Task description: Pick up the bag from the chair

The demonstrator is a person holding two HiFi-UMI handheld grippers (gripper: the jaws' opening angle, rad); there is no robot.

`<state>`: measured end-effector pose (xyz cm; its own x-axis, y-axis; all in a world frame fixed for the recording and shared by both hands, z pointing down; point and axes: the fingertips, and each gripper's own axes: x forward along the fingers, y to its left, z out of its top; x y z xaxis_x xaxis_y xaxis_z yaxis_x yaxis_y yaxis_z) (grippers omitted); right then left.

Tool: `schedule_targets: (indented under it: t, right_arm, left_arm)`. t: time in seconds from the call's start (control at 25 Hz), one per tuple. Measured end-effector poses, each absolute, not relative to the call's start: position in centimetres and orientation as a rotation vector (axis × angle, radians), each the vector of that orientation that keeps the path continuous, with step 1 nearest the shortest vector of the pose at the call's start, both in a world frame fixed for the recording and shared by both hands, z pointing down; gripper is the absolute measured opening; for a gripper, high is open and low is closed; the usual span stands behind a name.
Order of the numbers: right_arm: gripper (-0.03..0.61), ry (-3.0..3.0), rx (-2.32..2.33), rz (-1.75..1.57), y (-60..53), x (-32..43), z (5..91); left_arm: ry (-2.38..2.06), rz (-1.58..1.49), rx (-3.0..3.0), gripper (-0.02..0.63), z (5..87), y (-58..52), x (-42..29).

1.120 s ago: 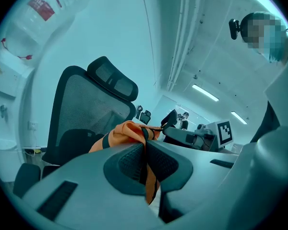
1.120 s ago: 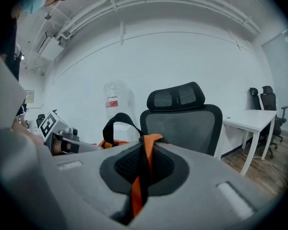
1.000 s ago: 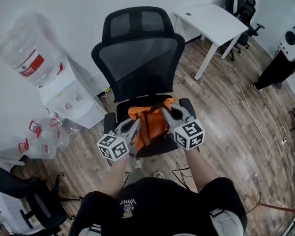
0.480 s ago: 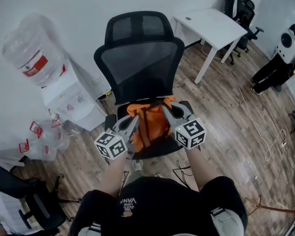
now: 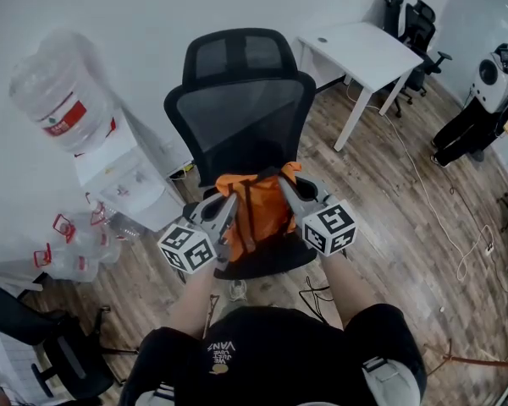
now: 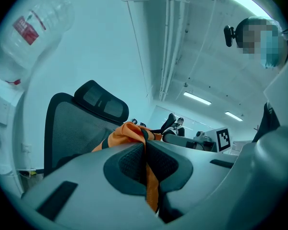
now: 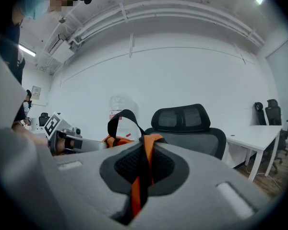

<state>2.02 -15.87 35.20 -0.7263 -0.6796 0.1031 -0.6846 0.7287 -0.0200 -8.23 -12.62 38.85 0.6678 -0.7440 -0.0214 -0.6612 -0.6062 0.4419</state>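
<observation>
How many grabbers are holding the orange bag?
2. The left gripper grips the orange bag on its left, the right gripper on its right, over the office chair.

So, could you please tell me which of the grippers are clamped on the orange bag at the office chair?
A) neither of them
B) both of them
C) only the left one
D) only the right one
B: the left gripper and the right gripper each have their jaws closed on a strip of the orange bag, one at either side of it.
</observation>
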Motion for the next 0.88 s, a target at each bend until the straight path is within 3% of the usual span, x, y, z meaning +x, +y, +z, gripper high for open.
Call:
schedule_targets:
  t: [0.88]
  right_arm:
    - [0.003, -2.933, 1.177, -0.05, -15.2, 1.3, 28.6]
  left_arm:
    - [-1.104, -0.283, 2.656, 0.02, 31.7, -12.8, -9.4]
